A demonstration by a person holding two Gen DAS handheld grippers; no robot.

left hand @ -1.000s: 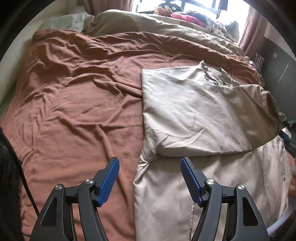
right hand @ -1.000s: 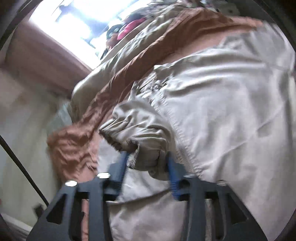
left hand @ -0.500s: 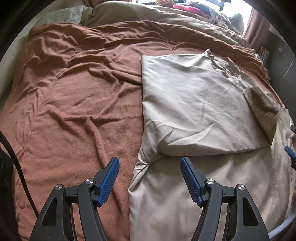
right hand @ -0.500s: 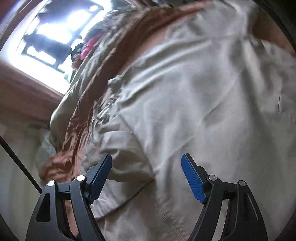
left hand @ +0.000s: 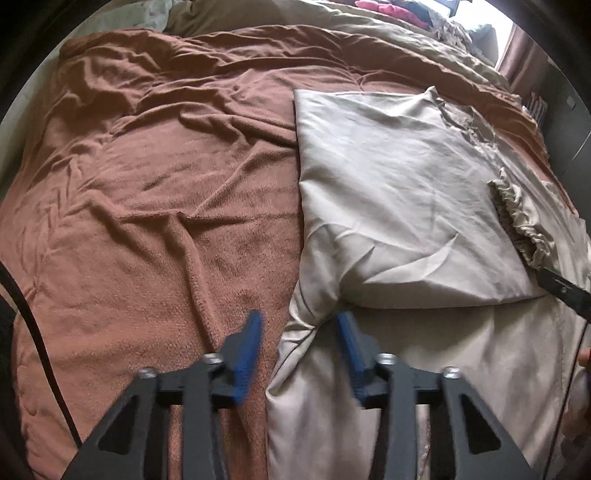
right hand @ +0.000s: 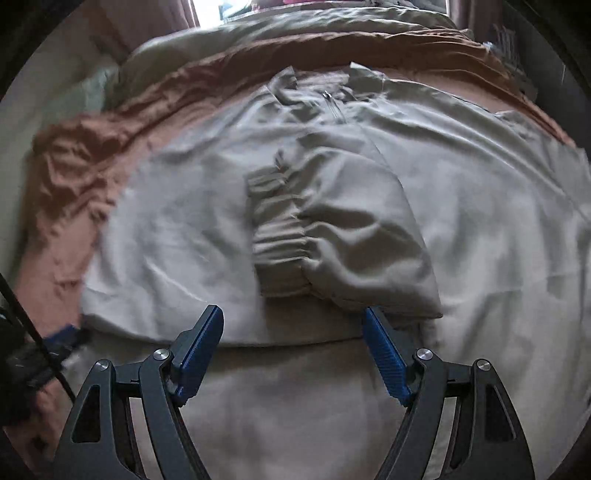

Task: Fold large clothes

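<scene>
A large beige jacket lies on a brown blanket covering the bed. Its left side is folded over the body. One sleeve lies across it, with its elastic cuff near the middle; the cuff also shows in the left wrist view. My left gripper is partly closed, its blue fingers either side of the jacket's bunched left edge, not clamped. My right gripper is open and empty, just short of the cuff. Its tip shows in the left wrist view.
A beige duvet and piled clothes lie at the head of the bed. A window and curtain are behind. A dark cabinet stands at the right. A black cable hangs at the left.
My right gripper let go of the sleeve cuff, laid it on the jacket and opened wide. My left gripper moved forward to the jacket's left edge and its jaws narrowed.
</scene>
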